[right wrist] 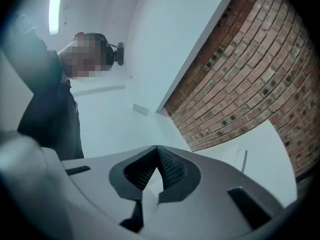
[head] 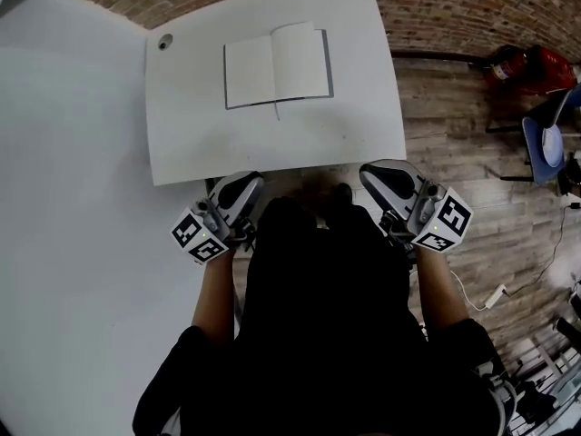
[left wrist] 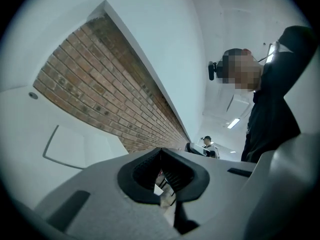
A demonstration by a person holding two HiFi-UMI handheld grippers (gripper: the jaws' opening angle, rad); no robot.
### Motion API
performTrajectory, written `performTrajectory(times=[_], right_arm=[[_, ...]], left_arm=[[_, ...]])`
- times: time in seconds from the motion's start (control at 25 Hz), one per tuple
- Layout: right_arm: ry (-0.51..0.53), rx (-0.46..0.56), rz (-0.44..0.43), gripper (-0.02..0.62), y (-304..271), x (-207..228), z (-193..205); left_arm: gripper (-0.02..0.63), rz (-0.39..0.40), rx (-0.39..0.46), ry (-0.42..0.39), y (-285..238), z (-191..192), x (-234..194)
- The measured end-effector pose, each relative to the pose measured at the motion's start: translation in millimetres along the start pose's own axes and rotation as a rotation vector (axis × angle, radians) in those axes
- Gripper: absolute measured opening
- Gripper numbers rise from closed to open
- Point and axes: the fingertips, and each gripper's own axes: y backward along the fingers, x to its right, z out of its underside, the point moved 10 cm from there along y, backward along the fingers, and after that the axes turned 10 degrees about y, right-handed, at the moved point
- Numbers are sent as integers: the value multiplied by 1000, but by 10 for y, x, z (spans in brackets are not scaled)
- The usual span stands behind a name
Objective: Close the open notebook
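The open notebook (head: 277, 66) lies flat with blank white pages up on the white table (head: 272, 143), toward its far half. A dark ribbon marker hangs from the spine at its near edge. In the left gripper view the notebook (left wrist: 75, 146) shows as a pale slab off to the left. My left gripper (head: 249, 183) is at the table's near edge, shut and empty, well short of the book. My right gripper (head: 371, 173) hovers at the near right edge, also shut with nothing in it. Both sets of jaws meet at the tips, the left gripper (left wrist: 160, 153) and the right gripper (right wrist: 157, 152).
A brick wall (head: 454, 7) runs behind the table. A round cable hole (head: 164, 41) sits in the table's far left corner. On the wood floor to the right are a red object (head: 525, 64), a blue chair (head: 547, 140) and a white cable (head: 495, 296).
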Motion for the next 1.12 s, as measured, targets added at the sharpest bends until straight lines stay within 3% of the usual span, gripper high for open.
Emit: performTrajectory(times=[0.28,0.52,0.84,0.96,1.12], right_arm=[[26,-49,-58,6,-333,271,-84],[-7,-81,24,6,-624,624,-88],[6,-195,39,9,-1310,940,-147],[59,-270,80,63,-1514,1049,-108],[82,-322,141,66,-1593,1172,-71]], left_arm=[[15,-52,3,-44,27,-305,-196],[17,-120,-86,-23,9,-678,-795],[17,-256,-155,35,204,-1188,-1640],[17,-258,-168,43,270,-1325,-1930],[17,-249,-169,52,300,-1411,-2229]])
